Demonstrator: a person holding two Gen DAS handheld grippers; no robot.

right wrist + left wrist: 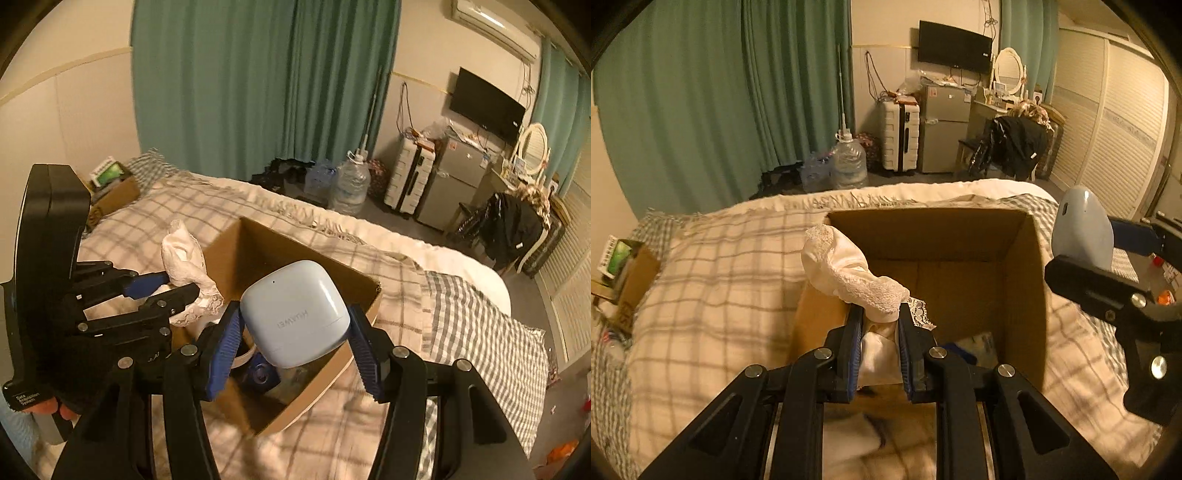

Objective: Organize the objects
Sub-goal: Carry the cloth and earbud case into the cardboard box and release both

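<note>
Box [960,243] sat mid-bed, open | left tongs [881,314] clenched on lace cloth [846,273] over its left rim: soft, light, floppy | right tongs [295,325] gripped earbud case [295,314] by its sides above box: hard, smooth, likely slippery

The part of the white lace cloth [849,273] pinched between the left tongs [879,314] is hidden by the blue pads, and its lower folds blur below them. Beneath the left tongs, the cardboard box [1023,295] bottom holds a dark blue thing and something pale, too covered and dim to name. In the right wrist view the light blue earbud case [295,314] blocks most of the box interior under the right tongs [295,332]; only a blue round item [262,374] peeks out, unclear. Far left of the left tongs, a small open carton [631,280] on the bed [720,266] is cut by the frame edge, its printing unreadable.
</note>
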